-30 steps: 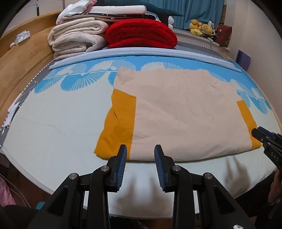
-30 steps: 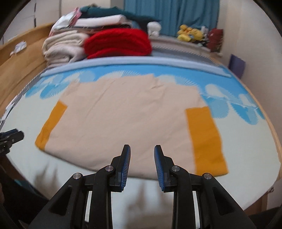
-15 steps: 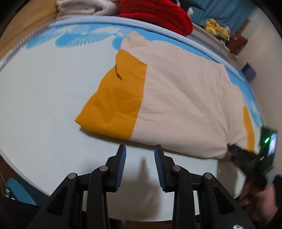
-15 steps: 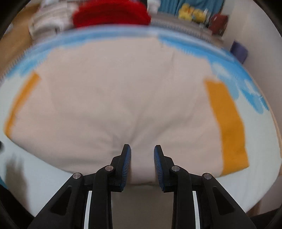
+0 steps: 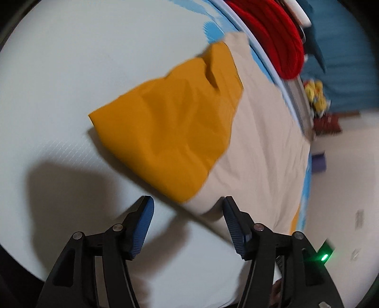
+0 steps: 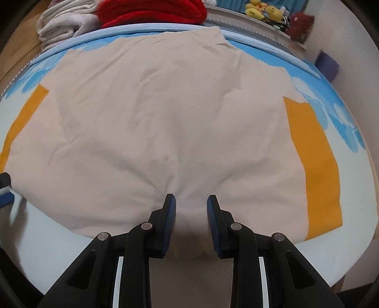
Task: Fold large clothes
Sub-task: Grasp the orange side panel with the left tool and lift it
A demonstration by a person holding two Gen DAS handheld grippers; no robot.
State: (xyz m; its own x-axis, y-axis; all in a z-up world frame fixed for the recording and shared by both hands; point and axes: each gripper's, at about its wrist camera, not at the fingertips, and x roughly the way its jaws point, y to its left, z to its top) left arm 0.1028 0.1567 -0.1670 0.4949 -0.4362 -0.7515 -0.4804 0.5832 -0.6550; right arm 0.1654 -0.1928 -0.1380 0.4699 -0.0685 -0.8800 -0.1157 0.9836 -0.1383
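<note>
Right now, starting at my left, the left gripper (image 5: 187, 215) hangs low over the pale bed sheet (image 5: 59, 71), tilted steeply, and its jaws are opening; between the two blue pads I see only the near hem of the garment (image 5: 260, 142) and bare sheet, with nothing pinched. The garment is a big cream top with orange sleeves, spread flat across the bed. Its left orange sleeve (image 5: 170, 132) lies rumpled just ahead of those jaws, one corner pointing out over the sheet, and the gripper throws a dark shadow on the sheet to the left of it. Moving across, the cream body (image 6: 165, 118) fills most of the right wrist view, creased, with folds running in toward the near hem. The right gripper (image 6: 191, 208) sits at the middle of that hem, jaws part way apart with a bulge of cream cloth gathered between the pads; whether the pads actually press on it I cannot tell. Further right the other orange sleeve (image 6: 315, 165) lies flat along the edge of the body. At the far side of the bed I can see a folded red blanket (image 6: 151, 11), a stack of white blankets (image 6: 61, 26) to its left, and yellow soft toys (image 6: 260, 10) to its right.
</note>
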